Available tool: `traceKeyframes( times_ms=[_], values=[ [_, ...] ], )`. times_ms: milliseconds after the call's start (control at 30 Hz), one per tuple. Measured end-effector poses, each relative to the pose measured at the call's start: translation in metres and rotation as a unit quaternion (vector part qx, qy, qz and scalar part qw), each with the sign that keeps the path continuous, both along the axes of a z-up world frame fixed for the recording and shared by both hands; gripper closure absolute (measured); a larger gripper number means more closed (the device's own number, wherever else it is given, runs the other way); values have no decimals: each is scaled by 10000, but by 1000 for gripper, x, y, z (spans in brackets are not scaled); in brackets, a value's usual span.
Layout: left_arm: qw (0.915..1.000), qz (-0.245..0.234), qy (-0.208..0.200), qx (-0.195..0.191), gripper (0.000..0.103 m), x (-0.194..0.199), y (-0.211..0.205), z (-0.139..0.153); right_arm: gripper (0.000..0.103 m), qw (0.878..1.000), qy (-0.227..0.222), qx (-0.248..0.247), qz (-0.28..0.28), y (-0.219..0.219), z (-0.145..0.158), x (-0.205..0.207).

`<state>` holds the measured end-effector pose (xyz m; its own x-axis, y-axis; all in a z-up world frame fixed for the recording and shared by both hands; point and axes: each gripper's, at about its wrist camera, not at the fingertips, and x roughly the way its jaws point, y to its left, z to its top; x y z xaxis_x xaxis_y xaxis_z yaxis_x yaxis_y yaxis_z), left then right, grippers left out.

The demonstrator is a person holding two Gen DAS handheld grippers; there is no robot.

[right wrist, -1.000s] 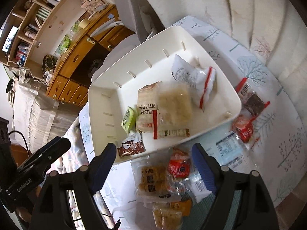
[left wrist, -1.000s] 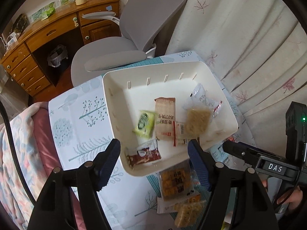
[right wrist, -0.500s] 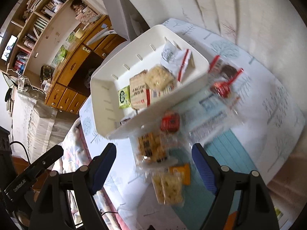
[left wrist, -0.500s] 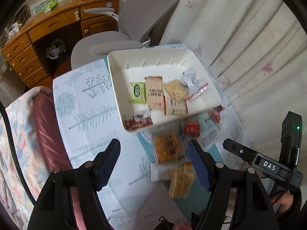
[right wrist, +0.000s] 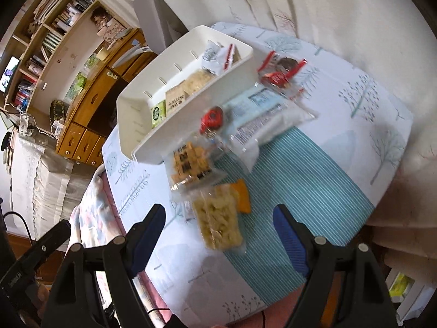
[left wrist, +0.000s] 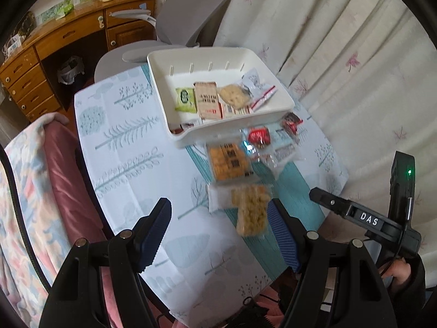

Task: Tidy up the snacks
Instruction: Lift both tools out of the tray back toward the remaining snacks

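Note:
A white tray (left wrist: pixel 232 134) sits on the table and holds several snack packets, among them a green one (left wrist: pixel 185 99) and a tan one (left wrist: pixel 208 99). Loose snacks lie in front of it: an orange cracker pack (left wrist: pixel 229 161), a pale puffed-snack pack (left wrist: pixel 251 210), a red packet (left wrist: pixel 259 136). My left gripper (left wrist: pixel 222 235) is open and empty, hovering near the puffed-snack pack. My right gripper (right wrist: pixel 220 236) is open and empty above the same pack (right wrist: pixel 218 221). The tray (right wrist: pixel 191 134) and cracker pack (right wrist: pixel 189 162) also show in the right wrist view.
A tablecloth with tree prints and a teal striped patch (left wrist: pixel 128 136) covers the table. A grey office chair (left wrist: pixel 174 27) and a wooden desk (left wrist: pixel 54 43) stand behind it. Curtains (left wrist: pixel 341 54) hang at the right. A pink blanket (left wrist: pixel 41 177) lies left.
Both grippers have pulled back and up from the tray. The tray now looks smaller and farther, and more loose snacks in front of it have come into view.

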<state>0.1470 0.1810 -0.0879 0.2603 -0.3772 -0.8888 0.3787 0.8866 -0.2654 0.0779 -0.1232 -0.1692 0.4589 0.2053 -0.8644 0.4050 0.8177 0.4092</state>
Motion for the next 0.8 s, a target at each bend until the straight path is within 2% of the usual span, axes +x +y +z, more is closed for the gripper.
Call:
traceKeyframes(
  times_ms=[200, 367, 533, 800],
  values=[
    [9997, 86, 234, 82, 31, -18, -6, -18, 21, 10000, -34, -20, -40, -14, -5, -12],
    [9988, 226, 427, 98, 26, -27, -20, -32, 21, 10000, -49, -52, 69, -30, -6, -9],
    [9973, 430, 536, 276, 25, -30, -43, -48, 21, 9980, -135, -375, 494, -48, -6, 1],
    [9930, 753, 701, 572, 25, -30, -79, -80, 21, 9892, -304, -621, 1292, -76, -13, 23]
  ],
)
